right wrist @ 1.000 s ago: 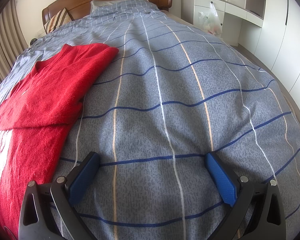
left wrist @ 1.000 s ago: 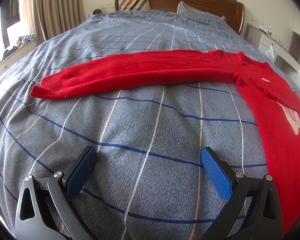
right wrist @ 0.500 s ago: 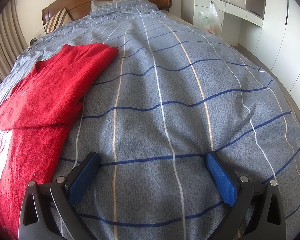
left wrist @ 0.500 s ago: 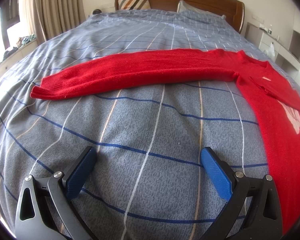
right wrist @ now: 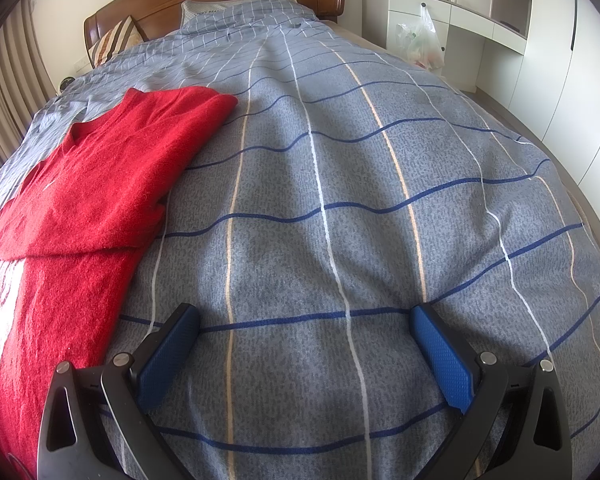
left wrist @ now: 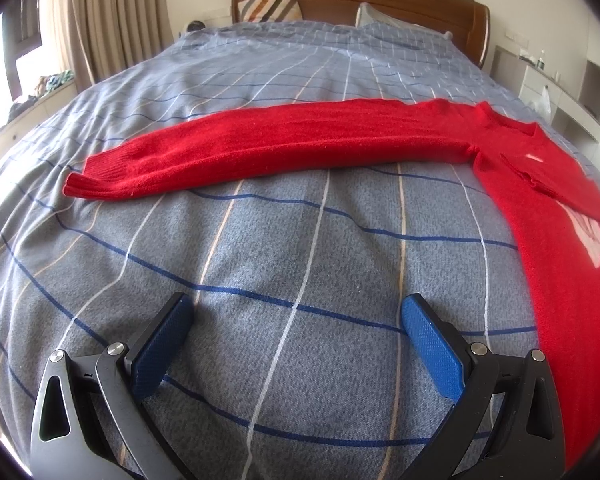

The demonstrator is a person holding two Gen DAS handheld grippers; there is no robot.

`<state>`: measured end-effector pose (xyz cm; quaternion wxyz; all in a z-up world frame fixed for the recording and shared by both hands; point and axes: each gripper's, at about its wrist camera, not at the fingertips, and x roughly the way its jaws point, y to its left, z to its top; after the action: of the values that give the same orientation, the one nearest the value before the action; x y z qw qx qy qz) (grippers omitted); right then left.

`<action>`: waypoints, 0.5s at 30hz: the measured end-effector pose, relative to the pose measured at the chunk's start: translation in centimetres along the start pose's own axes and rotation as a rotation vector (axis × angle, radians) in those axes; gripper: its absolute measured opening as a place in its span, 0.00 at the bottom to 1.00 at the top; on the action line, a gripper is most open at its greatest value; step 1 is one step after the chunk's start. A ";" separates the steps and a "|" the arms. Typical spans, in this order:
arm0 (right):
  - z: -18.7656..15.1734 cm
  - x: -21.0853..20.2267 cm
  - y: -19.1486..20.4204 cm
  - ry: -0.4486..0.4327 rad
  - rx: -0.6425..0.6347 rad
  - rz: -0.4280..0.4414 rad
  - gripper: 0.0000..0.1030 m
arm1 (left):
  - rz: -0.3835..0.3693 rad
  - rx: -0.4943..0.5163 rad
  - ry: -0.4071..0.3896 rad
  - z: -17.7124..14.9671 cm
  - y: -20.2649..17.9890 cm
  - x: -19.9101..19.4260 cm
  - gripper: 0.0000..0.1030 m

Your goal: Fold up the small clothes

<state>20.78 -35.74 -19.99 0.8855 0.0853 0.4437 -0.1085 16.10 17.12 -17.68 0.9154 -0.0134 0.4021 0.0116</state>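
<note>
Red sweater [left wrist: 548, 216] — lies flat on the bed [left wrist: 300, 240], atop a grey-blue checked cover. One sleeve [left wrist: 260, 144] stretched straight out across the cover; the other sleeve [right wrist: 112, 184] folded over the chest. White print on the front, partly covered.

Left claw [left wrist: 296, 316] — fingers wide apart, empty, over bare cover, near the sweater's body but apart from it.

Right claw [right wrist: 304, 324] — fingers wide apart, empty, just beside the sweater's edge.

Wooden headboard [left wrist: 360, 4], pillows, curtains [left wrist: 112, 20], white cabinets [right wrist: 540, 40].

Left claw [left wrist: 296, 316] spread wide, empty; right claw [right wrist: 305, 326] likewise.
</note>
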 end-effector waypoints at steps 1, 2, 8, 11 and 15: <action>0.0 0.0 0.0 0.000 0.000 0.000 1.00 | 0.002 0.002 0.002 0.0 0.0 0.0 1.00; 0.0 0.0 0.0 0.000 0.000 0.000 1.00 | 0.003 0.002 0.003 0.0 0.1 0.0 1.00; 0.0 0.0 0.0 0.000 0.000 0.000 1.00 | 0.001 0.001 -0.004 0.0 0.0 0.0 1.00; 0.0 0.0 0.0 0.000 0.000 0.000 1.00 | 0.005 0.003 -0.003 -0.1 -0.1 0.0 1.00; 0.0 0.0 0.0 0.000 0.000 0.000 1.00 | -0.002 -0.001 -0.006 -0.2 0.2 -0.1 1.00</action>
<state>20.76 -35.74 -19.99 0.8855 0.0853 0.4437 -0.1085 15.92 17.29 -17.77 0.9166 -0.0143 0.3994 0.0109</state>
